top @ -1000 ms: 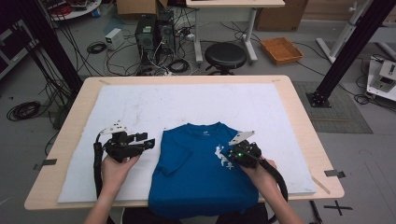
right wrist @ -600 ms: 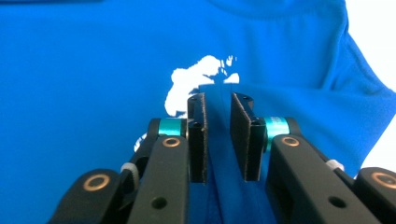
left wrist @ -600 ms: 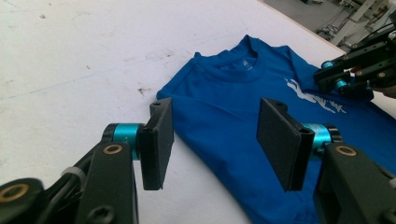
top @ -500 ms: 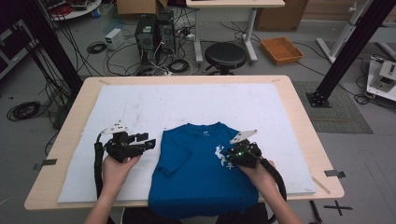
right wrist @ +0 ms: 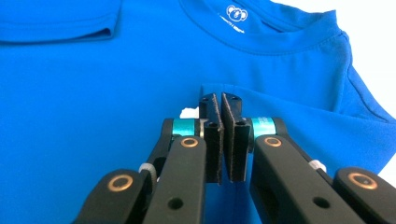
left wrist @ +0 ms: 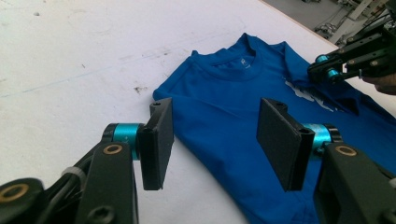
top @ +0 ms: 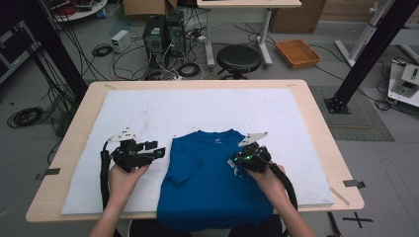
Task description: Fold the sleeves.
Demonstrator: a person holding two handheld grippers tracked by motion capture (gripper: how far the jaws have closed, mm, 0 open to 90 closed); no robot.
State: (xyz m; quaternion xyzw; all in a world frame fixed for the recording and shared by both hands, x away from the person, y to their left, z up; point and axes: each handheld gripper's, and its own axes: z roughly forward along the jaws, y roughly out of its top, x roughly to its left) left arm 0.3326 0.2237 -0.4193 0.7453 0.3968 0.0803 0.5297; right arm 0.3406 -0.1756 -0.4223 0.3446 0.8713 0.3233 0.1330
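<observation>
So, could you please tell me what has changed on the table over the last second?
Nothing has visibly moved. The right gripper stays shut on a fold of the blue T-shirt, the left gripper stays open beside the shirt's sleeve, and the shirt lies as before on the white mat.

Blue T-shirt (top: 207, 182), sleeves folded in, on table edge

White mat (top: 197, 111); black stool (top: 239, 58) — orange tray (top: 298, 52)
</observation>
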